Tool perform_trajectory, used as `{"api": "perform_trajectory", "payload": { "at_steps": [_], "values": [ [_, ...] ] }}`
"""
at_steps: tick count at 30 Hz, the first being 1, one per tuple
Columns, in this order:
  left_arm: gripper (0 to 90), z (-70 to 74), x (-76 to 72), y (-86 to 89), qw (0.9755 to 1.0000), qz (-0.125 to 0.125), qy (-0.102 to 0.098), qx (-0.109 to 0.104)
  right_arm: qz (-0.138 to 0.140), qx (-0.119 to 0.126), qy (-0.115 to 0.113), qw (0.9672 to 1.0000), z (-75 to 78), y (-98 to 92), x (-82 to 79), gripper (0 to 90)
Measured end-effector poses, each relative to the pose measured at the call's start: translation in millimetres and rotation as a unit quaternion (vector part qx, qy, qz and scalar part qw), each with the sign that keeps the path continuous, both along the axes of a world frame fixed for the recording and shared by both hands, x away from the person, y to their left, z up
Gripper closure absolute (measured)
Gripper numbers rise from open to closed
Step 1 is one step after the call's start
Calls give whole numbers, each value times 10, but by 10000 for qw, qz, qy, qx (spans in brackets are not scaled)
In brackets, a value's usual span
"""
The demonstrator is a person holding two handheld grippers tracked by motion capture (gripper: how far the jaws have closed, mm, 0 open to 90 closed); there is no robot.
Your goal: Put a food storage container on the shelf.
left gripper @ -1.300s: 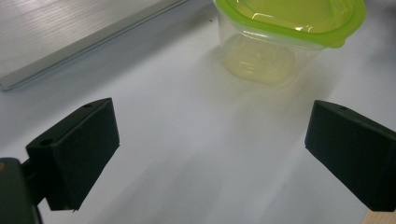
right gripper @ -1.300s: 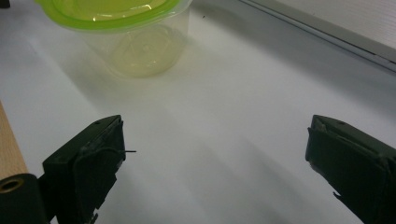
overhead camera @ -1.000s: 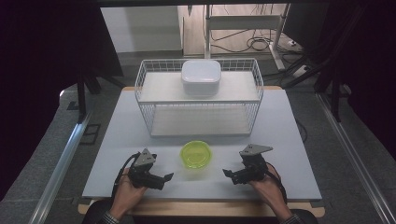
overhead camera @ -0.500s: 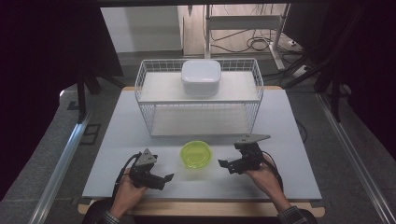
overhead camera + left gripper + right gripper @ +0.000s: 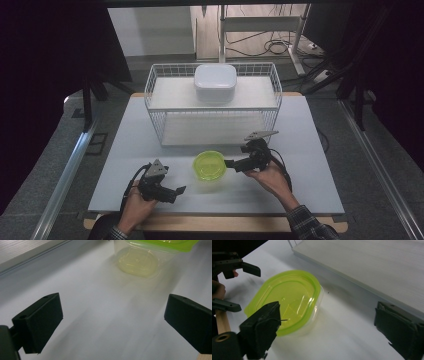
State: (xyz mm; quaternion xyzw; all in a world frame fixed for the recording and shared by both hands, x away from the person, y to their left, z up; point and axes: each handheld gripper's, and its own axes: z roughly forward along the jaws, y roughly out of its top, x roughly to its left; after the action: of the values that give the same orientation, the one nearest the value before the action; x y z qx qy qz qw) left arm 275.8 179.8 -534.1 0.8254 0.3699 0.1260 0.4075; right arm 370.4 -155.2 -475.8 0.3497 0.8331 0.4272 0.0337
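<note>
A clear tub with a lime-green lid [image 5: 210, 165] sits on the white table [image 5: 310, 150], in front of the wire rack. My right gripper [image 5: 232, 165] is open just right of the tub, jaws pointing at its side. In the right gripper view the green-lidded tub [image 5: 287, 297] lies ahead and to the left, and the right gripper [image 5: 327, 315] holds nothing. My left gripper [image 5: 172, 193] is open near the table's front edge, left of the tub. In the left gripper view the tub [image 5: 147, 255] stands well ahead of the empty left gripper [image 5: 113, 307].
A white wire rack [image 5: 155, 105] with two shelves stands at the back of the table. A white lidded box [image 5: 215, 82] rests on its top shelf. The rack's lower shelf [image 5: 372, 267] runs close behind the tub. Cables lie on the floor beyond.
My right gripper has moved left and forward, from the front right of the table up to the tub's right side. The left gripper has stayed put.
</note>
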Motion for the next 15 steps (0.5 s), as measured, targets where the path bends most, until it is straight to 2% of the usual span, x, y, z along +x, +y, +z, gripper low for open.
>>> {"api": "perform_trajectory", "payload": {
  "at_steps": [6,10,15],
  "values": [
    [19,1,1,3,10000,-29,10,6,83,66,156,9998,22,123,90,195],
    [20,1,0,2,10000,-42,12,-3,207,194,431,9987,-3,182,166,276],
    [20,1,-2,-1,10000,-74,16,20,229,191,754,9967,-90,223,232,378]
  ]
}}
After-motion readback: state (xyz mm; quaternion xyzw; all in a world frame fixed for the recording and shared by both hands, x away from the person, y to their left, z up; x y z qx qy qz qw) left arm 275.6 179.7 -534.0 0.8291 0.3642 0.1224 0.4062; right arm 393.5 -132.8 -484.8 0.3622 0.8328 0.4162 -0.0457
